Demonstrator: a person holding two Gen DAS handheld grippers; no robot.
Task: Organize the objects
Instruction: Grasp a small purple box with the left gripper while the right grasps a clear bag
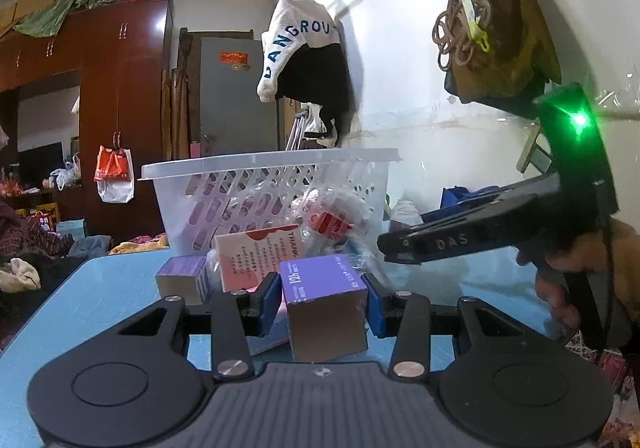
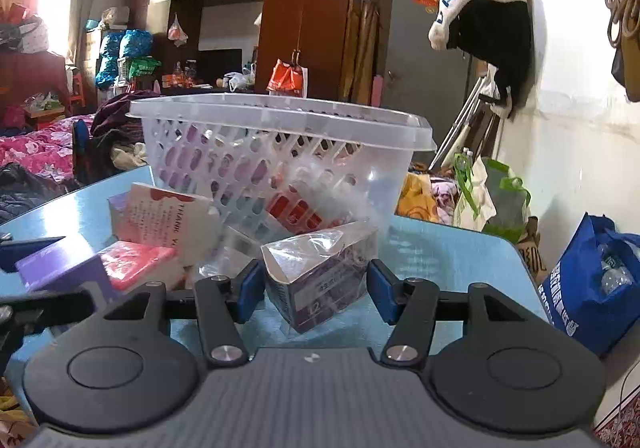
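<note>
Left tool [image 1: 323, 302] pinches the purple box [image 1: 325, 308] just above the tabletop [image 1: 100, 288]. Right tool [image 2: 316, 290] stands spread around the bagged box [image 2: 320, 272]. Risk: slippery film lets it slide; the basket [image 2: 280, 119] stands close behind.

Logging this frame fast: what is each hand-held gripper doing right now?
Left hand-held gripper: shut on the purple-topped box.
Right hand-held gripper: open, straddling the plastic-wrapped box, pads not touching it.
</note>
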